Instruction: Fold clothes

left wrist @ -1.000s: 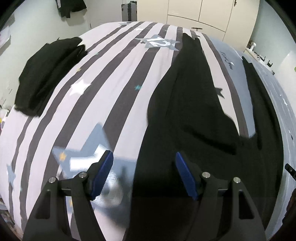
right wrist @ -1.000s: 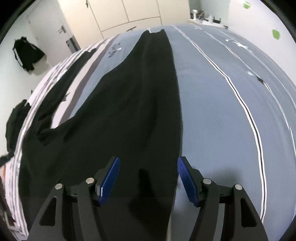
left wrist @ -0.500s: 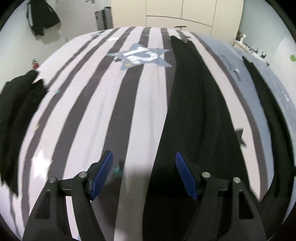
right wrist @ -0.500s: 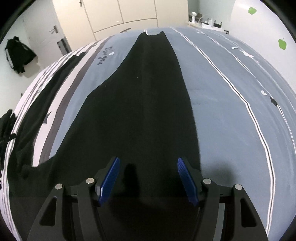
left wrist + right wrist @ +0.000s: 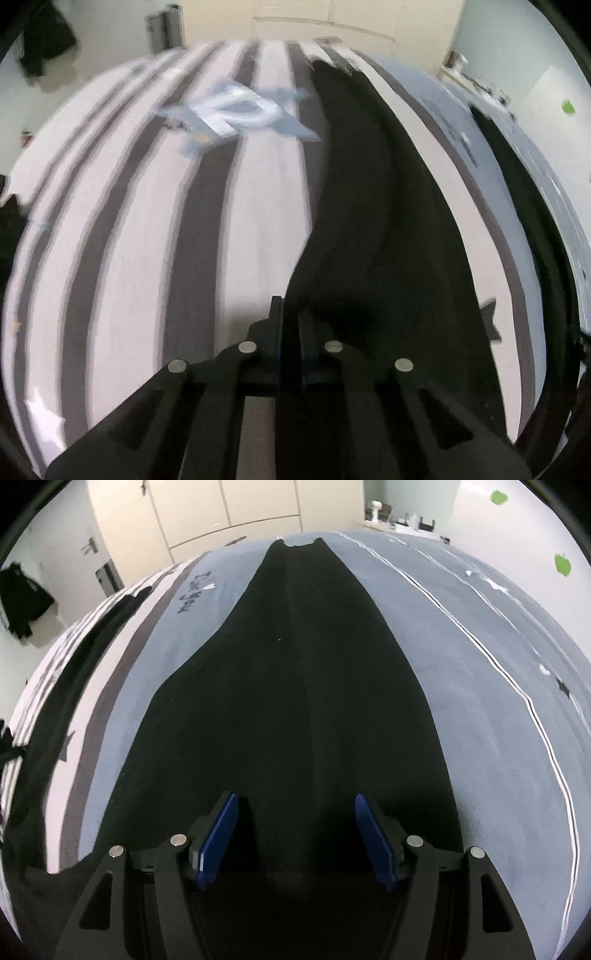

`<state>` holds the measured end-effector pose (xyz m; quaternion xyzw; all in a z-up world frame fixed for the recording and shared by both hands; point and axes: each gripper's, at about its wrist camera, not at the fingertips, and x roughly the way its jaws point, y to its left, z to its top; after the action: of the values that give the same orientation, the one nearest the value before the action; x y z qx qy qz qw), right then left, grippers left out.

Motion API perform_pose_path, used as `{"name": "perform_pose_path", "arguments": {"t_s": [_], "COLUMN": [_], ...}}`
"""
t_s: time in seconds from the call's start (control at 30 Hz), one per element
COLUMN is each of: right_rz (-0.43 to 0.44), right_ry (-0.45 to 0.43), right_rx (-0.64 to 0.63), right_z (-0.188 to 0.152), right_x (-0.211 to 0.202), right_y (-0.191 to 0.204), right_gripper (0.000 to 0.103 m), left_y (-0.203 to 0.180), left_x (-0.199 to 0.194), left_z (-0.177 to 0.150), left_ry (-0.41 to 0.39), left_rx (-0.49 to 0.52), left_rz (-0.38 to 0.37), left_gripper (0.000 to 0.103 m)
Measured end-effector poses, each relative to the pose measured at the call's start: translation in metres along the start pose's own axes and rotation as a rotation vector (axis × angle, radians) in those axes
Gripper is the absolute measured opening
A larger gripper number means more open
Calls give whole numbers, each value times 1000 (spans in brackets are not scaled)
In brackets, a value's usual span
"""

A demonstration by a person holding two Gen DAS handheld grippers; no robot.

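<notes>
A long black garment lies spread over the bed, with one long part running away from me in each view. My left gripper is shut on the left edge of that garment, where the cloth meets the striped cover. A second black part lies further right. In the right wrist view the black garment fills the middle. My right gripper hangs open just above it, both blue pads over the cloth and nothing pinched between them.
The bed cover is striped white and dark grey with a star print, and turns blue-grey on the right side. Cream wardrobe doors stand behind. A dark jacket hangs on the wall. Other dark clothing lies at the left edge.
My left gripper slid right across the stripes to the garment's edge and went from open to shut there. My right gripper moved onto the middle of the black cloth, still open.
</notes>
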<state>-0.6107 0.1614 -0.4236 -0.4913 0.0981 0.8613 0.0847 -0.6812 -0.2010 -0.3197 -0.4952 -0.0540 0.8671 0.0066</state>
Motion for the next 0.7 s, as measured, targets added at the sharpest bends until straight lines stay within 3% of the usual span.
{"name": "perform_pose_path", "arguments": {"t_s": [0.1, 0.17, 0.23, 0.3, 0.43, 0.53, 0.6, 0.67, 0.7], "right_rz": [-2, 1, 0, 5, 29, 57, 57, 51, 42], "right_ry": [5, 7, 7, 6, 3, -9, -6, 10, 22], "right_rx": [-28, -38, -42, -39, -33, -35, -48, -63, -65], "right_z": [1, 2, 2, 0, -16, -35, -47, -63, -70], "right_x": [2, 2, -1, -6, -24, -43, -52, -58, -58], "right_y": [-1, -2, -3, -5, -6, -4, -1, 0, -1], "right_gripper": [63, 63, 63, 63, 63, 63, 63, 63, 63], "left_y": [27, 39, 52, 62, 59, 36, 22, 8, 2], "left_x": [-6, -13, -34, -54, -71, -68, -67, -70, -72], "left_z": [-4, -13, -27, -51, -107, -148, -161, -167, -170], "left_ry": [19, 36, 4, -7, 95, 178, 191, 192, 191], "left_rx": [-69, -116, -177, -218, -251, -159, -111, -72, -53], "left_rz": [35, 35, 41, 20, -80, -94, -101, -128, -134], "left_gripper": [14, 32, 66, 79, 80, 79, 79, 70, 60]}}
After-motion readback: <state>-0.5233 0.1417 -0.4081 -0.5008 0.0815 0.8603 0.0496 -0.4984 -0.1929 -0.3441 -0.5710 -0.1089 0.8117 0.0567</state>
